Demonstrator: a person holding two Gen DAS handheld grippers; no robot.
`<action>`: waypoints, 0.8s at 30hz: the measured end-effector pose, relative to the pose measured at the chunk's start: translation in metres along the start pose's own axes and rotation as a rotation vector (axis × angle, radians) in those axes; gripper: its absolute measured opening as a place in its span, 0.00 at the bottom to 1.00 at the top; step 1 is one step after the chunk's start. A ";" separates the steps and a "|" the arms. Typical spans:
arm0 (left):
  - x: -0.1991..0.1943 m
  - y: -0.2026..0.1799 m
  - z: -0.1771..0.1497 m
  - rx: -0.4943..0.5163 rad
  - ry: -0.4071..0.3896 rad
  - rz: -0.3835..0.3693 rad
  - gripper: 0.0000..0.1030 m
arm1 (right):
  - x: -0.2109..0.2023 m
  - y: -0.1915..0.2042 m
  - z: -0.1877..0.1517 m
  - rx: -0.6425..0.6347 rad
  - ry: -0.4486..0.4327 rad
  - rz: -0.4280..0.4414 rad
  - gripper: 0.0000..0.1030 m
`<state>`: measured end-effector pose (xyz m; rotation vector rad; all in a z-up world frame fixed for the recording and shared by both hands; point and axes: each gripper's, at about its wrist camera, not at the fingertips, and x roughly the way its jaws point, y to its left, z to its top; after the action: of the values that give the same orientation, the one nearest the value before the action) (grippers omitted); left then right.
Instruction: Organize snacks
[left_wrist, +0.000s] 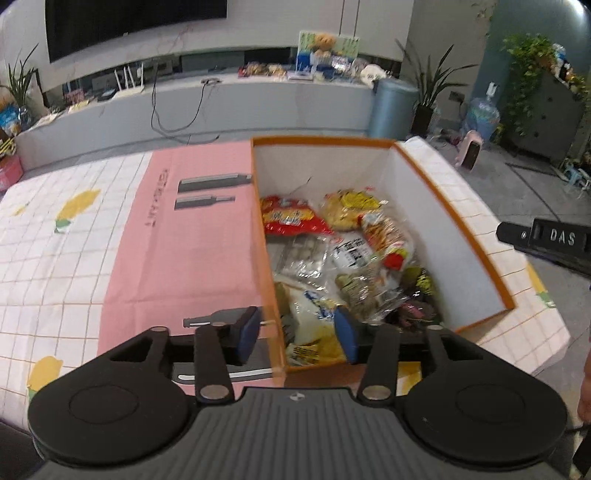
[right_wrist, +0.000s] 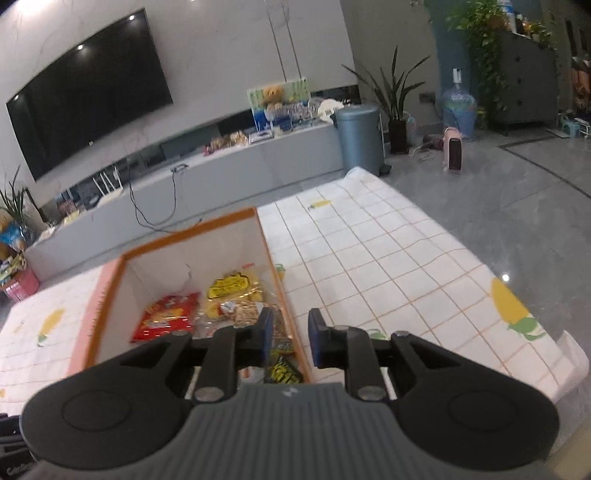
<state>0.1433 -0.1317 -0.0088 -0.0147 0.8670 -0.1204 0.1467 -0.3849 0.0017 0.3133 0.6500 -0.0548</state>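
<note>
We read "DAS" on the right gripper (left_wrist: 546, 240); the snack labels were too blurred. The orange-rimmed white cardboard box (left_wrist: 476, 236) sat on the checked tabletop (left_wrist: 55, 258), long axis running away from us, holding a red crinkled snack bag (left_wrist: 288, 218) and yellow packets (left_wrist: 351, 206). The left gripper (left_wrist: 295, 332) straddled its near left corner, fingers spread, holding nothing. Our right fingers (right_wrist: 267, 332) straddled its right wall, spread.

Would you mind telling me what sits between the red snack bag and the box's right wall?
In the left wrist view, a yellow snack bag lies between the red snack bag and the right wall of the orange-rimmed box, with bare box floor beyond it.
</note>
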 end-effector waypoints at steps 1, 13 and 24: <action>-0.006 -0.001 0.000 0.005 -0.009 -0.002 0.59 | -0.011 0.001 -0.003 0.012 -0.007 0.012 0.36; -0.074 -0.008 0.002 -0.039 -0.062 -0.032 0.72 | -0.081 0.032 -0.031 -0.079 0.071 -0.067 0.94; -0.092 -0.015 0.001 -0.024 -0.009 -0.035 0.71 | -0.098 0.056 -0.040 -0.108 0.240 -0.085 0.97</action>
<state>0.0836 -0.1359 0.0623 -0.0525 0.8597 -0.1424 0.0534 -0.3238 0.0462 0.1885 0.9007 -0.0637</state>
